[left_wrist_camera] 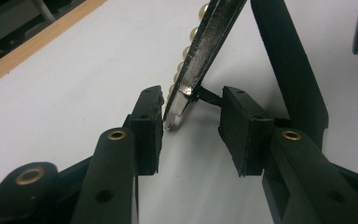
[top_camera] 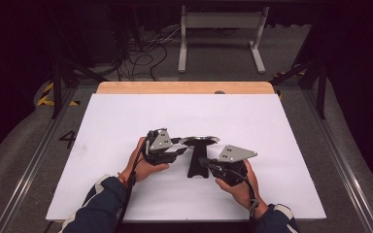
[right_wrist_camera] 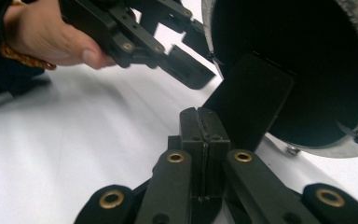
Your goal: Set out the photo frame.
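We take the black stand (top_camera: 197, 162) near the middle of the white table (top_camera: 126, 126) as our landmark. From the high view we read it as a flat upright support with a round dish-like top (top_camera: 200, 141), but from there the top is dark and foreshortened, so we cannot tell what, if anything, lies in it.

In the right gripper view the round top (right_wrist_camera: 289, 70) looms large with a black interior and a grey rim, cut off at the upper and right edges; we make out nothing in the dark interior. Small metal fittings show along its lower edge.

In the left gripper view the edge of that top (left_wrist_camera: 209, 42) appears as a thin metallic rim, with a row of pearl-like beads (left_wrist_camera: 186, 60) along its far side; how far the row runs is hidden behind the rim.

Left gripper (top_camera: 177, 147), left of the stand: jaws apart, the rim's lower tip between them. The pads (left_wrist_camera: 151, 126) appear just clear of it; contact is uncertain.

Right gripper (top_camera: 205, 161), right of the stand: jaws pressed together with no gap, tips at the stand's upright. We cannot tell whether anything is pinched between them.
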